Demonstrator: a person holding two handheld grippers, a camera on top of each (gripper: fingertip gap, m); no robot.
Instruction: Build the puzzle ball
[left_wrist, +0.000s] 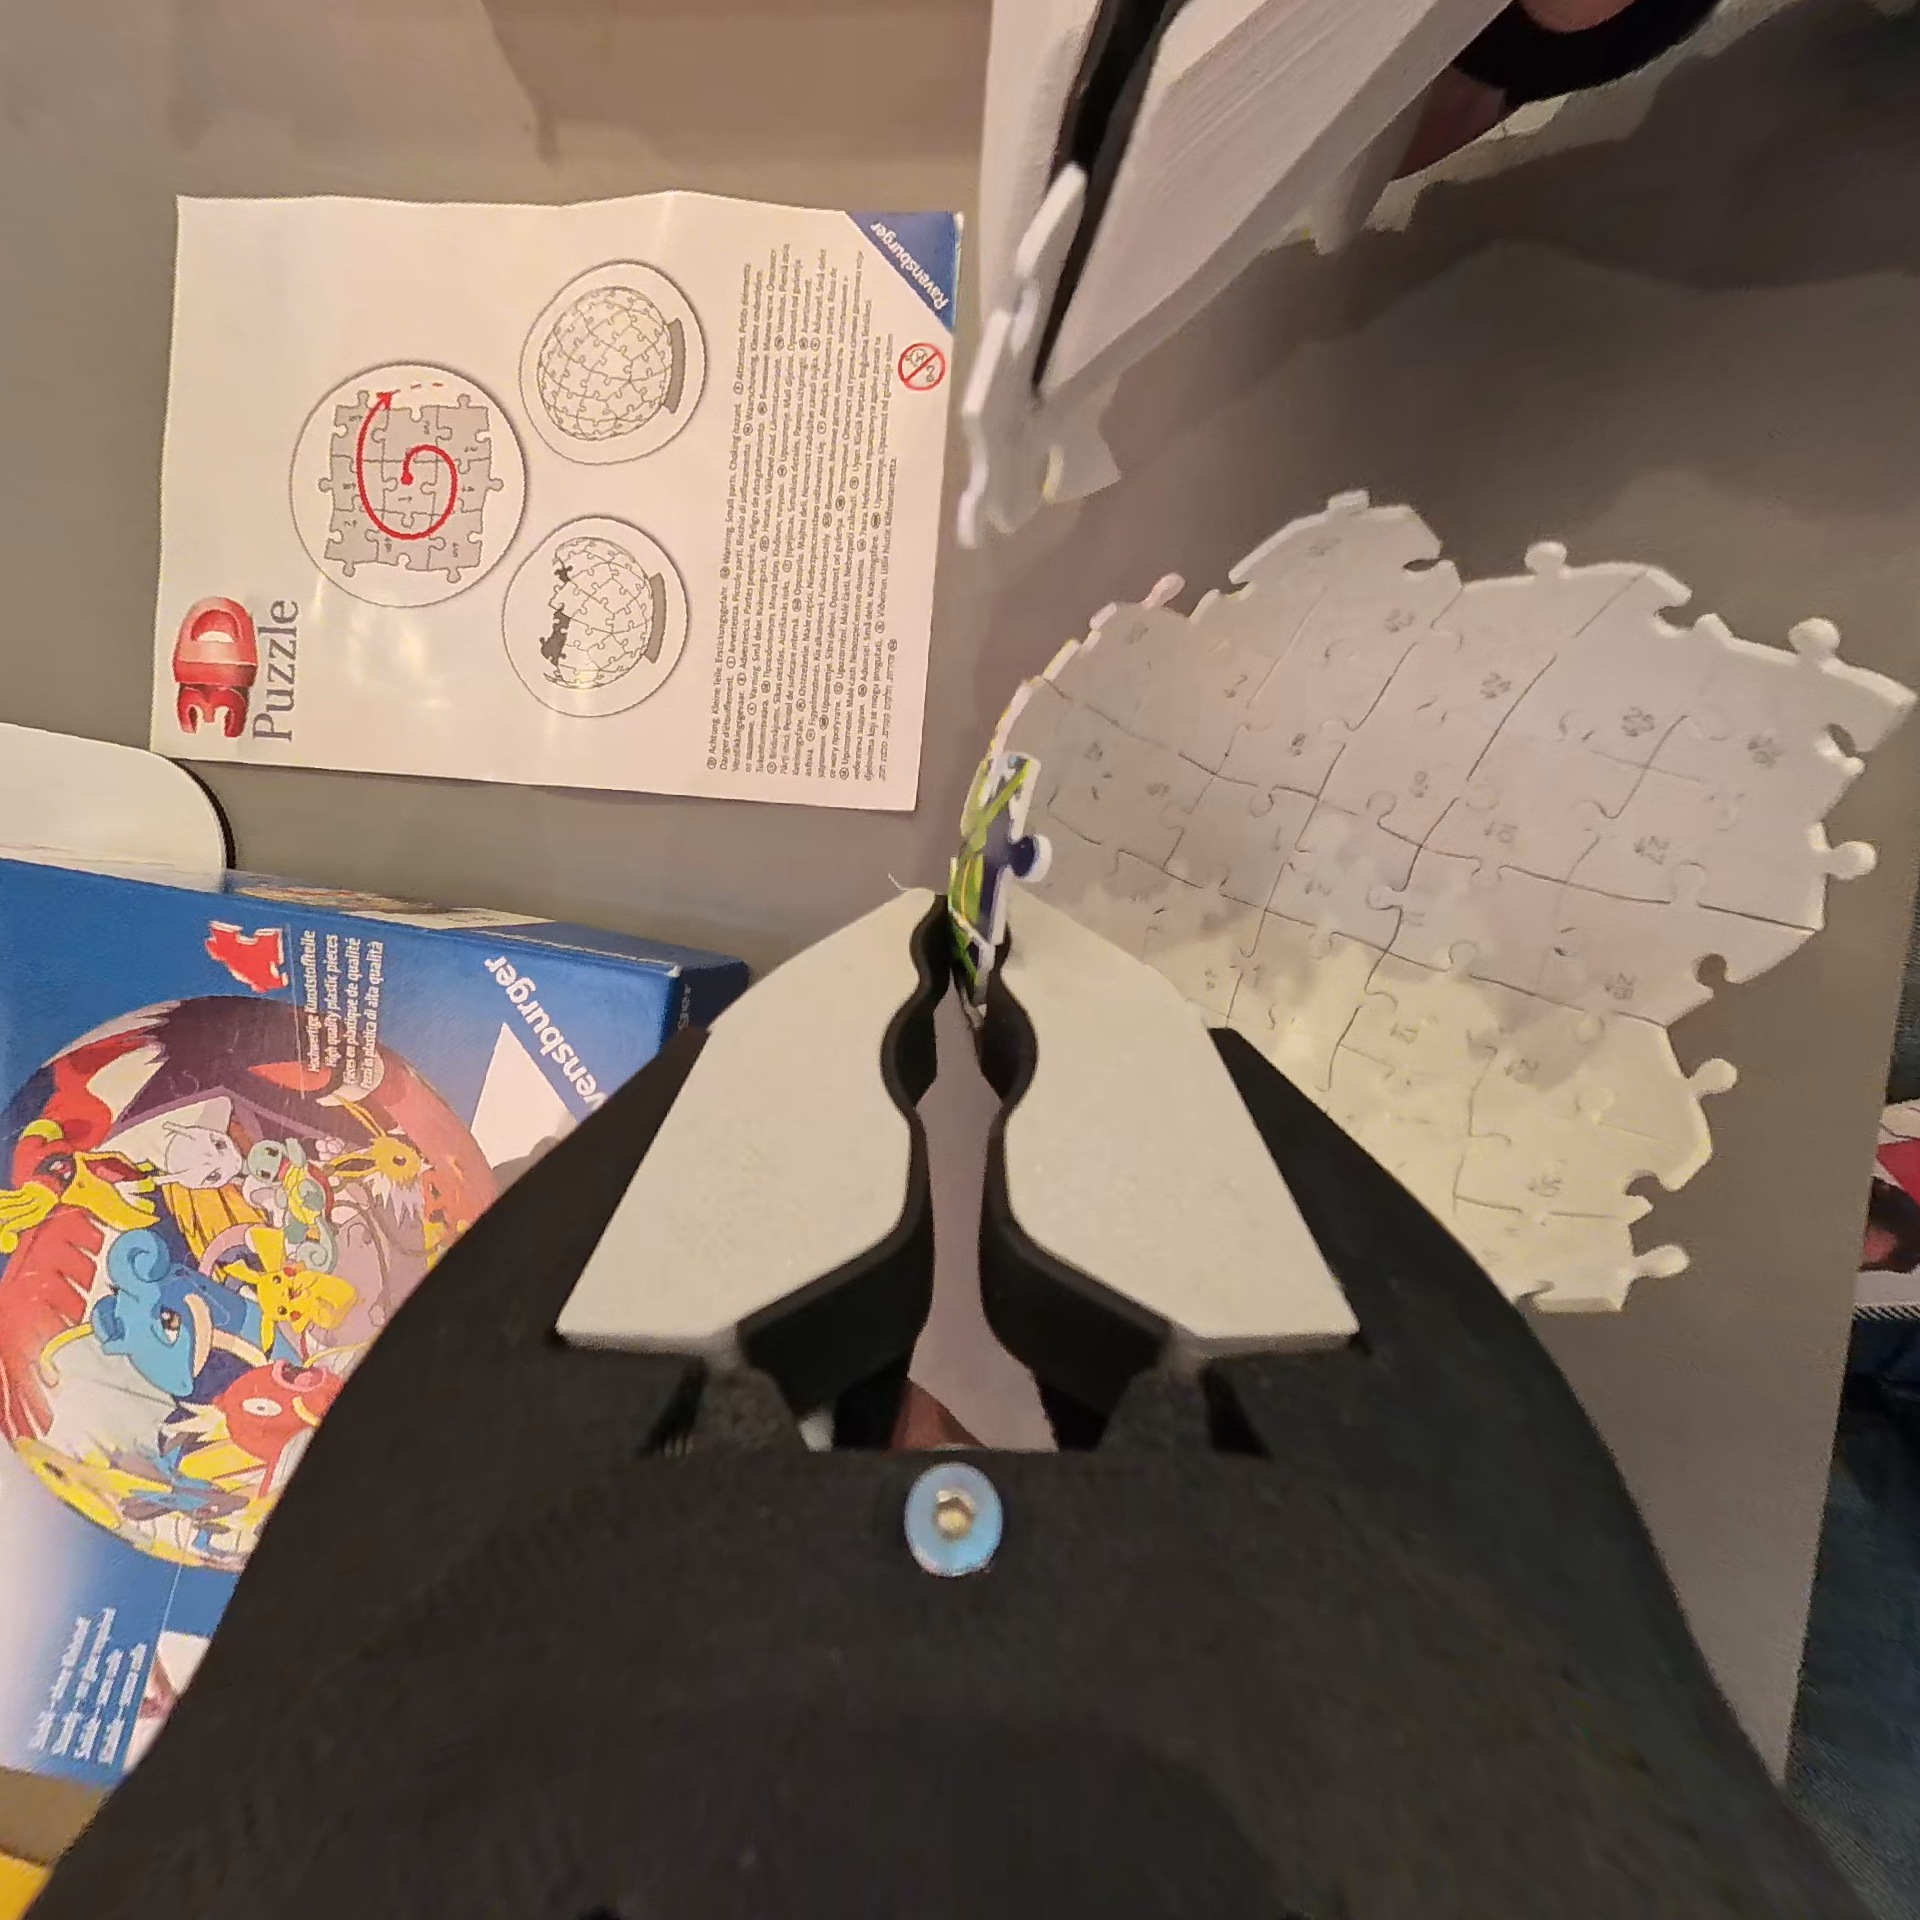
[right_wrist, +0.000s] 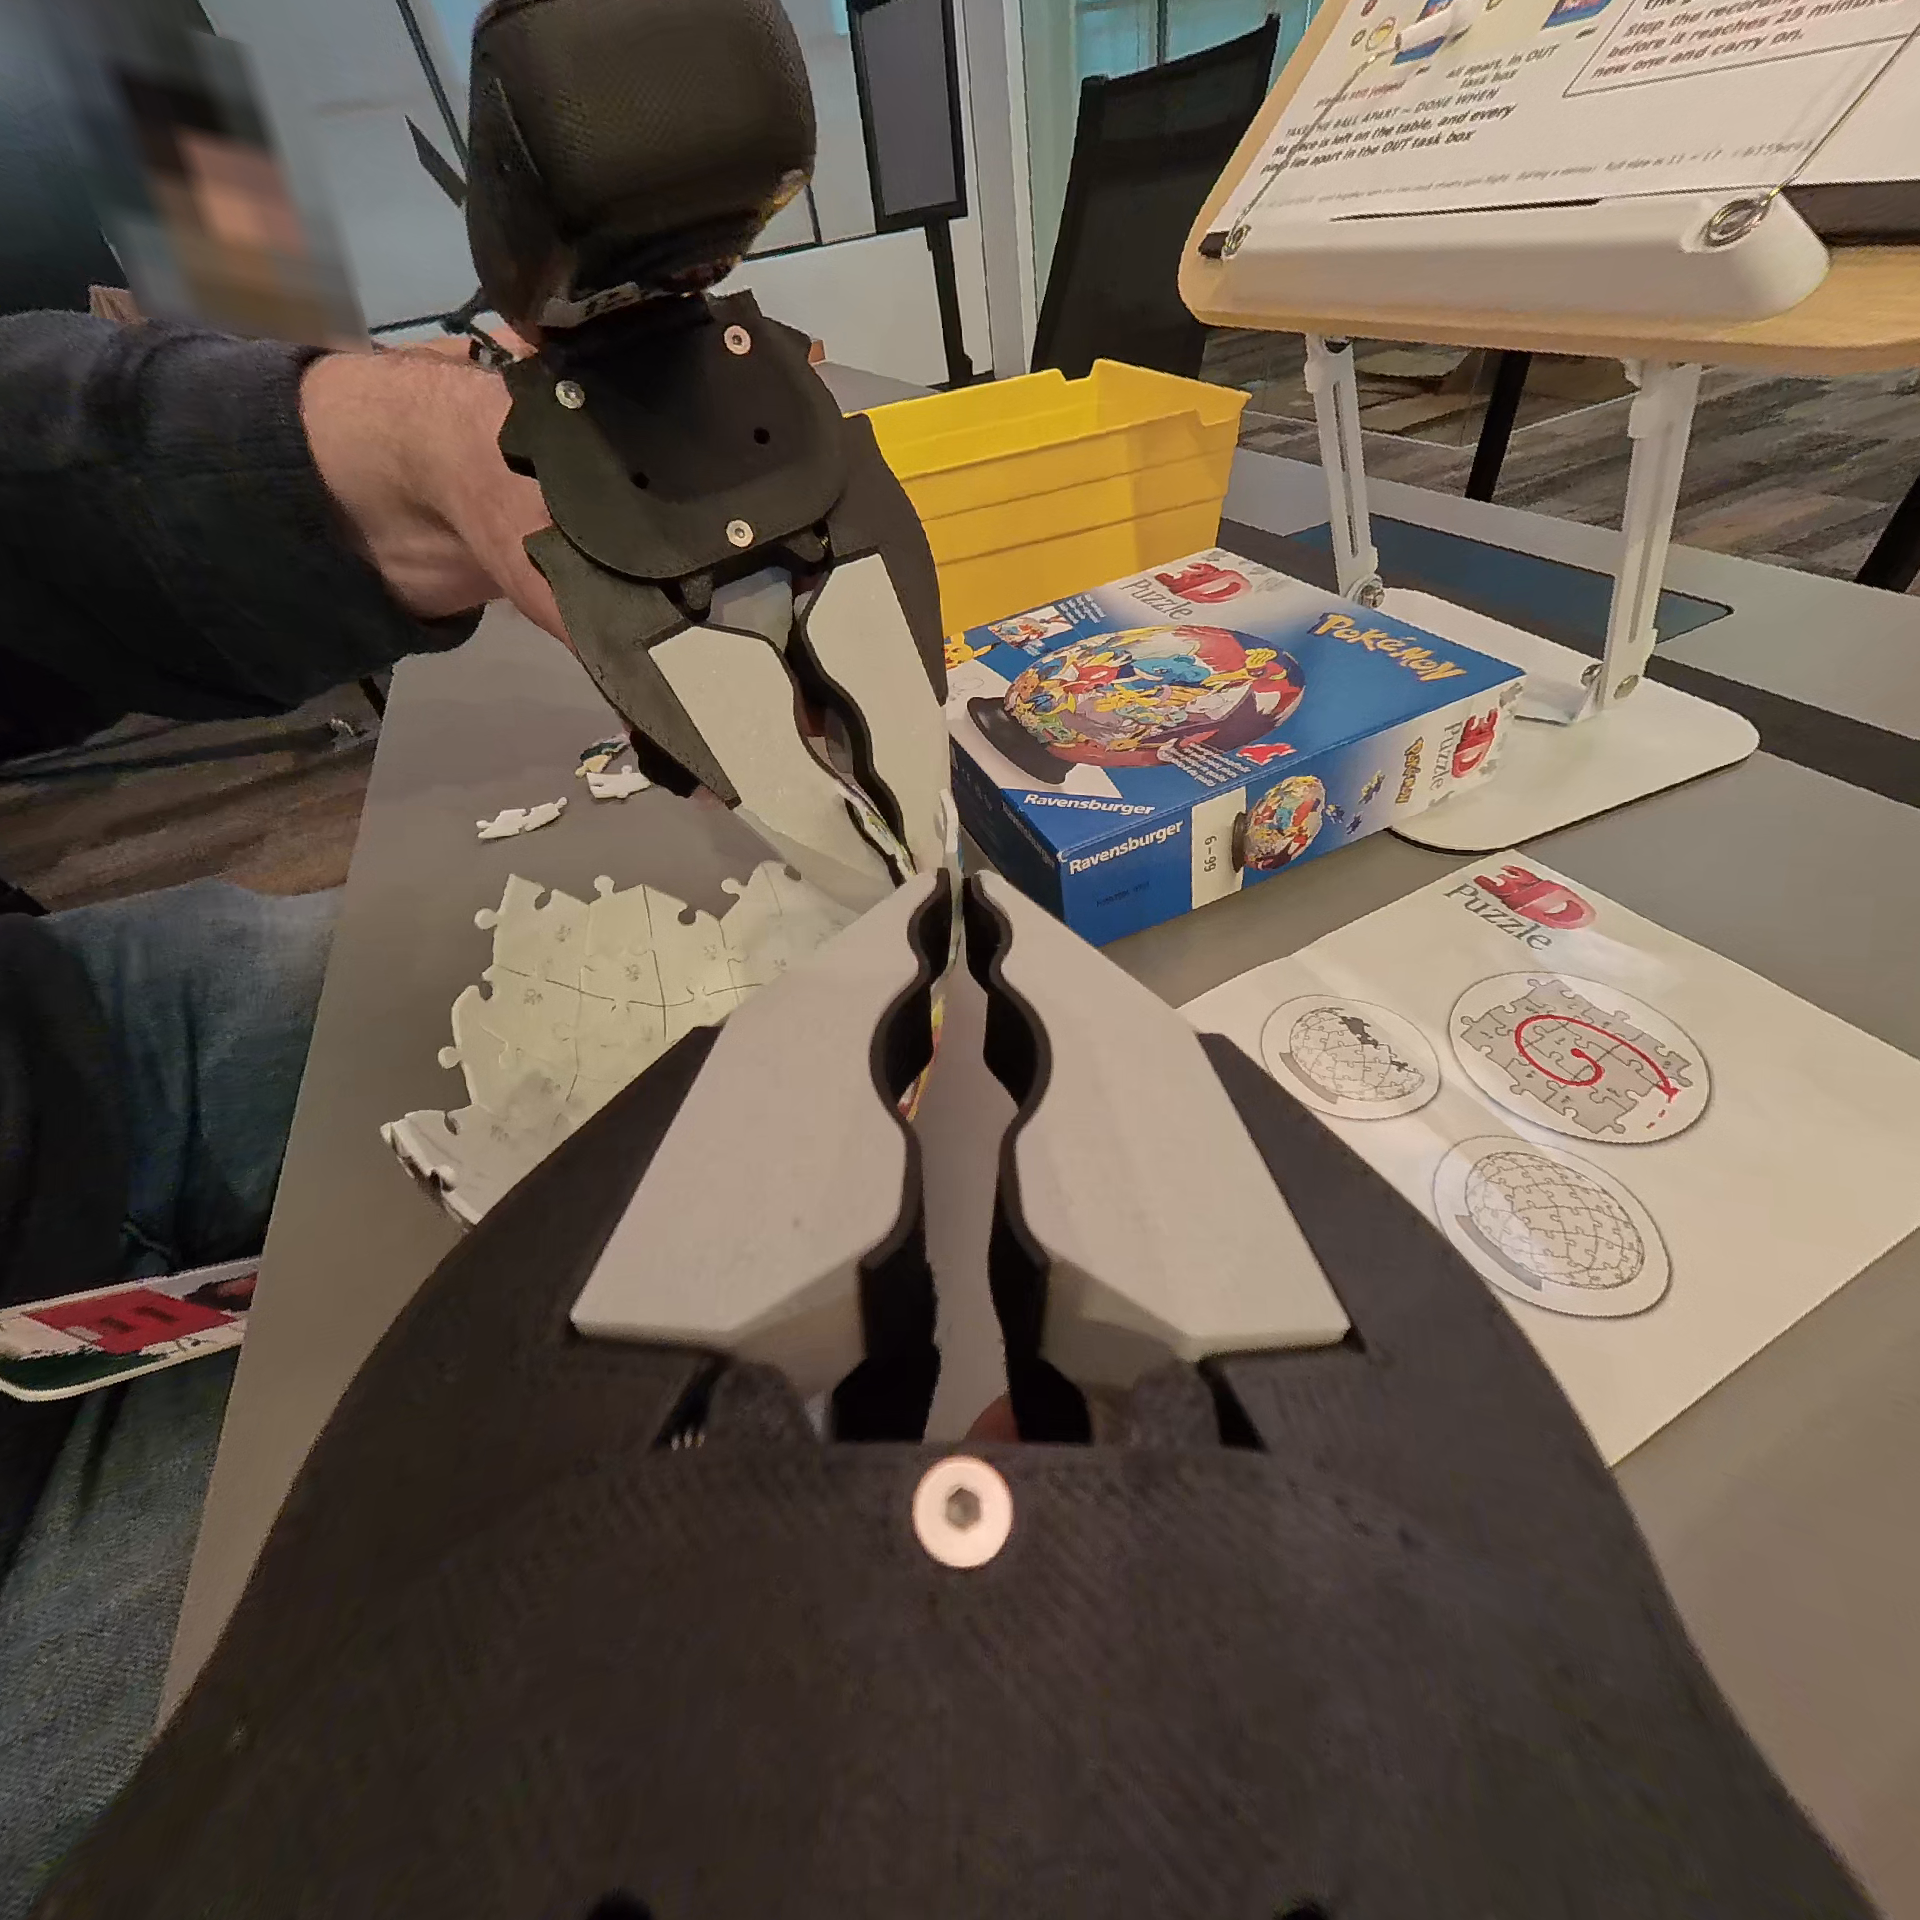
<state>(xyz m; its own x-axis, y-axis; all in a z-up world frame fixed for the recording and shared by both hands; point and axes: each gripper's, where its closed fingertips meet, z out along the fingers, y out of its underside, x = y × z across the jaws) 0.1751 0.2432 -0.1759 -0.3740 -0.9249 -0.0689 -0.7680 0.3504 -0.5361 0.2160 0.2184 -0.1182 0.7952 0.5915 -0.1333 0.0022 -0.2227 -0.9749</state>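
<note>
A grey desk (right_wrist: 1714, 1621) fills the foreground, its surface matte and evenly lit. Behind it stands a black mesh-backed chair (right_wrist: 1143, 197) and a dark panel on a stand (right_wrist: 914, 114). The floor (right_wrist: 1787, 457) beyond is carpeted in mottled grey and brown tones. Pale walls (right_wrist: 353, 114) and glazing close the room at the back.

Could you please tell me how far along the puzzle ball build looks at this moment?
Partly done: a curved shell of joined pieces stands assembled, still an open section rather than a ball. In hand: the left gripper pinches the shell's edge, while the right gripper holds a loose piece nearby. Left: that piece, and at least a few loose pieces on the table.
</note>
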